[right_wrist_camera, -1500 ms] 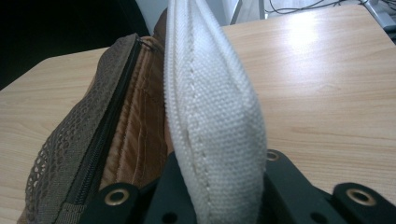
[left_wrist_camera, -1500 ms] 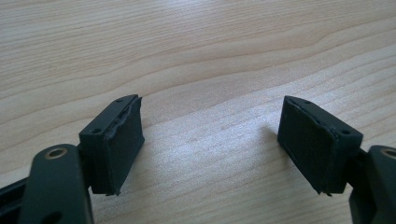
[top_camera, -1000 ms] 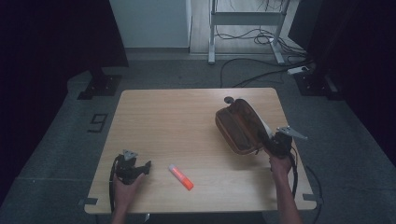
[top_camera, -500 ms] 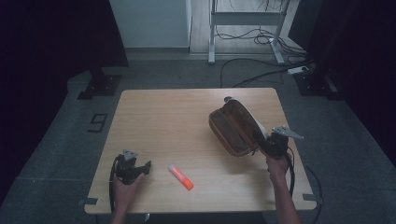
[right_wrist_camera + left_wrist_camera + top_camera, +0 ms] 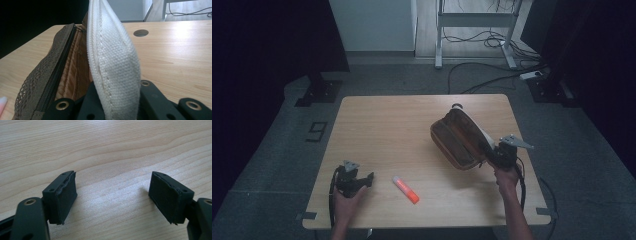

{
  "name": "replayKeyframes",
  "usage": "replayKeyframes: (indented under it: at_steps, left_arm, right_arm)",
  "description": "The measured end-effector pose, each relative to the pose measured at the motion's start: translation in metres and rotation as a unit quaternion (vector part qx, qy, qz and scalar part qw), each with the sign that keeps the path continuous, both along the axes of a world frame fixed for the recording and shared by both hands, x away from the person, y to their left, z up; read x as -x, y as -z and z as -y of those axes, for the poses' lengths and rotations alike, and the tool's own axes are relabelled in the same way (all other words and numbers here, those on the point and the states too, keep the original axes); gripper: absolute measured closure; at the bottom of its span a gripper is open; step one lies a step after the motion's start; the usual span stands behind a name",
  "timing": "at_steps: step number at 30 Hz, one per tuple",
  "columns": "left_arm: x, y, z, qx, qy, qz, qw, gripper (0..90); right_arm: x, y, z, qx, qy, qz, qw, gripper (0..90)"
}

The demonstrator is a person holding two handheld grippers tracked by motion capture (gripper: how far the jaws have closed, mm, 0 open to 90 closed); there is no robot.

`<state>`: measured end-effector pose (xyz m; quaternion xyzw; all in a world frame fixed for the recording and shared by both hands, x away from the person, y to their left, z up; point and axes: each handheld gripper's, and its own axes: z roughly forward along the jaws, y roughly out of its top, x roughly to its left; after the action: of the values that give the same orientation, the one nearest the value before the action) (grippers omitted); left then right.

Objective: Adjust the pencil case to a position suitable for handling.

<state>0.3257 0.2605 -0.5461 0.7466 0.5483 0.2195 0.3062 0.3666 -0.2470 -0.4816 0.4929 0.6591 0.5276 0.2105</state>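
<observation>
Pouch [image 5: 460,139] rim sits pinched in right gripper [image 5: 498,156] jaws; left gripper [image 5: 362,180] jaws wide.

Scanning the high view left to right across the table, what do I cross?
Left hand-held gripper → orange marker → brown pouch → right hand-held gripper, gripping the pouch's edge.

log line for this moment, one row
left gripper: open, empty | right gripper: shut on pouch | marker: lying between grippers

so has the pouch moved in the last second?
Yes. The pouch has tipped up and shifted left, away from the table's right edge, held by the right gripper.
</observation>
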Motion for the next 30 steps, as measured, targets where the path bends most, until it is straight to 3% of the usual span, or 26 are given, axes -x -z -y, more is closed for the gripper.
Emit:
replayKeyframes:
  at_steps: [30]
  left_arm:
    - [0.000,0.000,0.000,0.000,0.000,0.000,1.0000,22.2]
  right_arm:
    - [-0.002,0.015,-0.037,0.019,-0.067,-0.018,0.9974,82.6]
